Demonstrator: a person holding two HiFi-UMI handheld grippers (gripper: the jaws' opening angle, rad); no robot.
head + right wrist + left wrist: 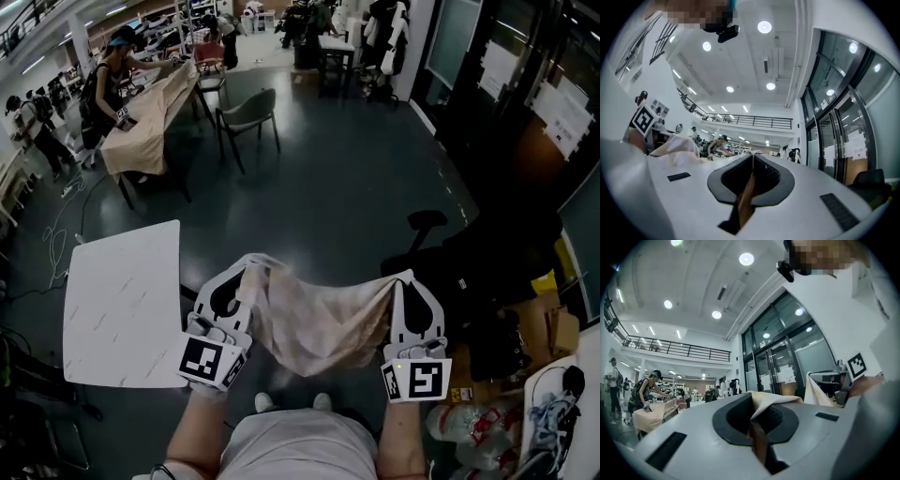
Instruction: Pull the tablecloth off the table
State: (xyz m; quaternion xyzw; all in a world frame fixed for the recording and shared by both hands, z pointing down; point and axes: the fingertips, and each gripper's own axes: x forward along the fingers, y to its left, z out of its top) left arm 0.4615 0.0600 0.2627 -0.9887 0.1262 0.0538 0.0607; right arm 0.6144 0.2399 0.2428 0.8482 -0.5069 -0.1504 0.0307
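Observation:
I hold the beige tablecloth up in the air, stretched between both grippers, and it sags in the middle above the dark floor. My left gripper is shut on its left corner and my right gripper on its right corner. In the left gripper view the cloth bunches out of the left gripper, whose jaws are closed. In the right gripper view a fold of cloth is pinched in the right gripper. The white table at the left is bare.
A grey chair stands farther off on the floor. A person works at another cloth-covered table at the back left. A black office chair, dark bags and boxes crowd the right side.

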